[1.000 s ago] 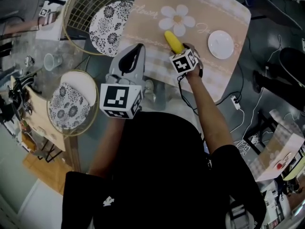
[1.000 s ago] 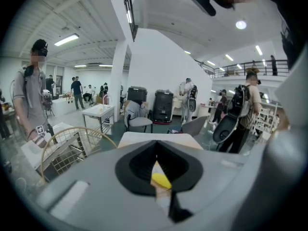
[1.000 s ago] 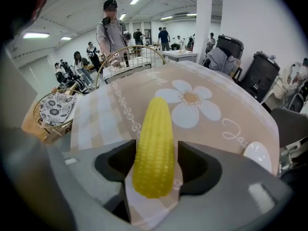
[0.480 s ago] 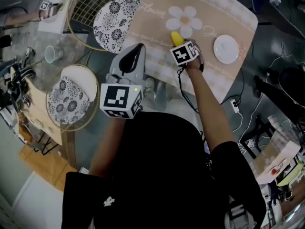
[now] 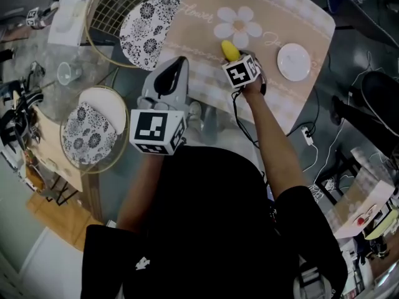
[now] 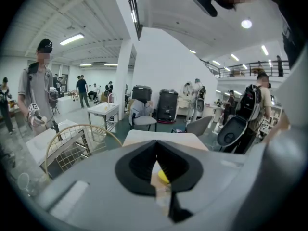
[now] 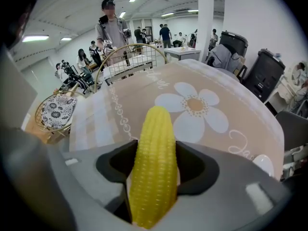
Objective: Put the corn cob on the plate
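Observation:
A yellow corn cob lies on the beige daisy mat, below the printed flower. My right gripper points steeply down over it. In the right gripper view the corn cob fills the gap of the right gripper; the jaws are closing and both pads lie against its sides. The small white plate sits on the mat to the right, and the plate also shows at that view's right edge. My left gripper hovers at the mat's left edge, shut and empty.
Two round wire baskets with patterned cloths stand to the left, one at the back and one nearer. A glass cup sits between them. Cables hang off the table's right side. People stand in the background.
The right gripper's marker cube now covers more of the corn cob than a second ago. The left gripper has stayed where it was.

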`<state>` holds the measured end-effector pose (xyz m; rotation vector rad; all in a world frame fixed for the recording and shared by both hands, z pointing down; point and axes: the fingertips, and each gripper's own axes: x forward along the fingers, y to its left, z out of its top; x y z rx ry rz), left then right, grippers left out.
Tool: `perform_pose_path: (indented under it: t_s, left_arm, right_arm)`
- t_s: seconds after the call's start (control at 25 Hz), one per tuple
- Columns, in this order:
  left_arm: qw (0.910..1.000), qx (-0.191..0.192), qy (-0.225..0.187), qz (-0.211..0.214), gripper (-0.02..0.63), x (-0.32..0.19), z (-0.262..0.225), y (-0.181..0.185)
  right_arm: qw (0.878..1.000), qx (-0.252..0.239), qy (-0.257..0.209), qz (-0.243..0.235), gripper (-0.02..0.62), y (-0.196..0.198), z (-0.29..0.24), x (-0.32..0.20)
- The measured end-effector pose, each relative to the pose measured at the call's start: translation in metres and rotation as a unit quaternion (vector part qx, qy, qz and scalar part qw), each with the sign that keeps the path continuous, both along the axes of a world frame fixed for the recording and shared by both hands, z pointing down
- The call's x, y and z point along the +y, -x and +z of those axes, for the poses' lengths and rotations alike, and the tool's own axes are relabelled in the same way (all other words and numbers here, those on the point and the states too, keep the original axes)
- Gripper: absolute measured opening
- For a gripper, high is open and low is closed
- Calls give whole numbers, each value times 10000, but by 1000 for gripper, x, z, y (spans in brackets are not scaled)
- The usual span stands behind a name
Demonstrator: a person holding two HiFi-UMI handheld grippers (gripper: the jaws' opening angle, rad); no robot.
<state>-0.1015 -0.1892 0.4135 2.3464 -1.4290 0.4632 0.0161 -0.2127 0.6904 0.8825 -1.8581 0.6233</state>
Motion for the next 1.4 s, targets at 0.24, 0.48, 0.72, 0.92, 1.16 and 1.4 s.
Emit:
perform_pose_path:
  t_s: [0.24, 0.48, 0.72, 0.92, 1.16, 1.4]
  left_arm:
    - [9997, 40, -28, 233, 9, -3, 0, -20]
    - [9984, 135, -29, 551, 9, -9, 1, -48]
    - [9959, 191, -13, 886, 9, -16, 5, -84]
    - [9941, 190, 14, 1072, 9, -23, 11, -108]
    - [9926, 153, 84, 1201, 9, -28, 17, -127]
    - [9916, 135, 119, 1281, 9, -35, 21, -141]
  right_arm:
    - [9996, -109, -142, 234, 249, -17, -14, -4]
    - [9978, -23, -212, 625, 249, -62, -22, -7]
    - [9930, 152, -335, 1120, 249, -128, -28, -15]
    - [9874, 324, -355, 1505, 249, -183, -23, -22]
    - [9832, 357, -295, 1766, 250, -222, -17, -25]
    - [9804, 307, -155, 1942, 250, -239, -6, -24]
